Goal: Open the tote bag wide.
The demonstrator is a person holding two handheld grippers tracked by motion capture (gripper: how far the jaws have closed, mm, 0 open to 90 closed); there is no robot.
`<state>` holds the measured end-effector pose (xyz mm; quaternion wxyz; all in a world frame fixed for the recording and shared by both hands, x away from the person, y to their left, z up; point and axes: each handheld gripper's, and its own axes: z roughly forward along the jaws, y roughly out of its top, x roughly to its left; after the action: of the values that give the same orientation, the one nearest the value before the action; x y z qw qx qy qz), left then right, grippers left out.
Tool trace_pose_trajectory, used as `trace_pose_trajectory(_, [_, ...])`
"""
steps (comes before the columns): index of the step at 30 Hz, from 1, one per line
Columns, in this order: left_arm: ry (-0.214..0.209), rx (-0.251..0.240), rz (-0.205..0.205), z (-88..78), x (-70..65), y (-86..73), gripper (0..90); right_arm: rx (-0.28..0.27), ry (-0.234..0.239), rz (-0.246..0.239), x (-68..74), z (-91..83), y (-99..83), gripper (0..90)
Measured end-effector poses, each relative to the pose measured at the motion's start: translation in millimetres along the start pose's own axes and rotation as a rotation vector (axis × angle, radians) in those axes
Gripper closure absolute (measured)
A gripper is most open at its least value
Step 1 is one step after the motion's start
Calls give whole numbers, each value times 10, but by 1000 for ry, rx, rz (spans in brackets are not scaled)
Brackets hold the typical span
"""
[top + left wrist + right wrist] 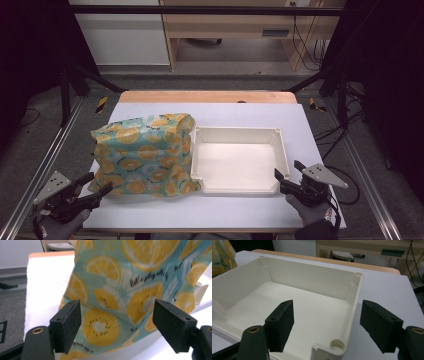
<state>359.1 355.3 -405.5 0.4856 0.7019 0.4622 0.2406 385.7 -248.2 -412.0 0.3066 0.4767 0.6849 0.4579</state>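
My left gripper [95, 187] gapes empty at the near corner of the teal citrus-print fabric bag [145, 155], left of the shallow white plastic tray [237, 131]; my right gripper [290, 176], wide and empty, straddles that tray's near right corner, probably to steady it.

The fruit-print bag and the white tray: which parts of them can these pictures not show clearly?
- Bag contents: hidden by its cloth, high view.
- Bag's top: cut off by the upper edge, left gripper view.
- Tray's near left corner: cut off by the bottom edge, right gripper view.
- Small print on the bag: too small to read fully.
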Motion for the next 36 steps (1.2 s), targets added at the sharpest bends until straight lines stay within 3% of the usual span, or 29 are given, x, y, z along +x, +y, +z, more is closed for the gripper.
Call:
trace_pose_trajectory(11, [-12,-11,3,-35,-2,51,227,1,77,-27,221,85,79,302])
trace_pose_trajectory(24, [-19,-20,22,-55,-49,156,233,-47,110,-35,377,148,202,351])
trace_pose_trajectory(36, [-23,-21,35,-80,-69,227,242,-40,164,-51,536,220,273,370])
